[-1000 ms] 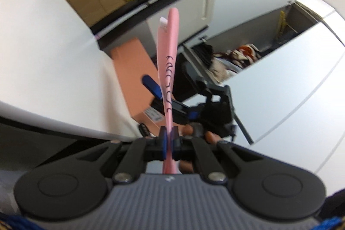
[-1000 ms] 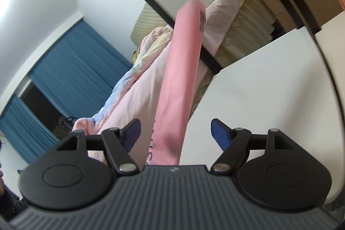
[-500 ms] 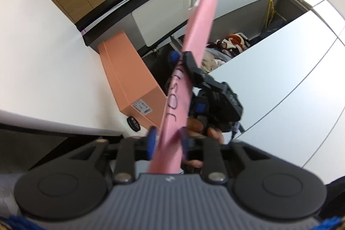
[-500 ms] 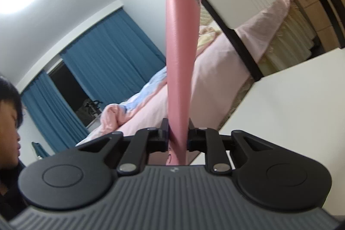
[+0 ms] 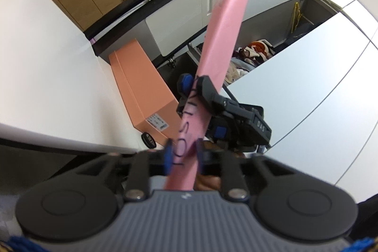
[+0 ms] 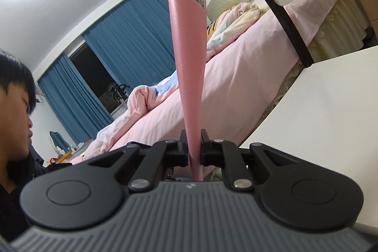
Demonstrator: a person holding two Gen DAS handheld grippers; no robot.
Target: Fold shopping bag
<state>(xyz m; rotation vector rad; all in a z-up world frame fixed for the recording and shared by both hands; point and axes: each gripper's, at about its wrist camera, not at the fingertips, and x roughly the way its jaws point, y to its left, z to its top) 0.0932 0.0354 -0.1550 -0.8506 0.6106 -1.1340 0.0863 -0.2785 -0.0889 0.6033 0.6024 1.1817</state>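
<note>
The pink shopping bag [image 5: 219, 46] is folded into a narrow strip with black lettering and held in the air. My left gripper [image 5: 183, 154] is open, its blue-tipped fingers [image 5: 168, 152] standing apart on either side of the strip's lower end. My right gripper [image 6: 191, 142] is shut on the pink bag [image 6: 189, 44], which rises straight up from its jaws and carries a QR code near the top. The right gripper also shows in the left wrist view [image 5: 192, 89], clamped across the strip above my left fingers.
A white table [image 5: 47, 67] lies to the left with an orange box [image 5: 141, 89] beside it. White panels [image 5: 307, 86] are at right. A bed with pink bedding [image 6: 236, 77], blue curtains [image 6: 132, 30] and the person's head [image 6: 14, 105] are in the right wrist view.
My right gripper closed on the pink bag. My left gripper, first shut on the bag, opened and its fingers spread wider. The strip tilted to the right.
</note>
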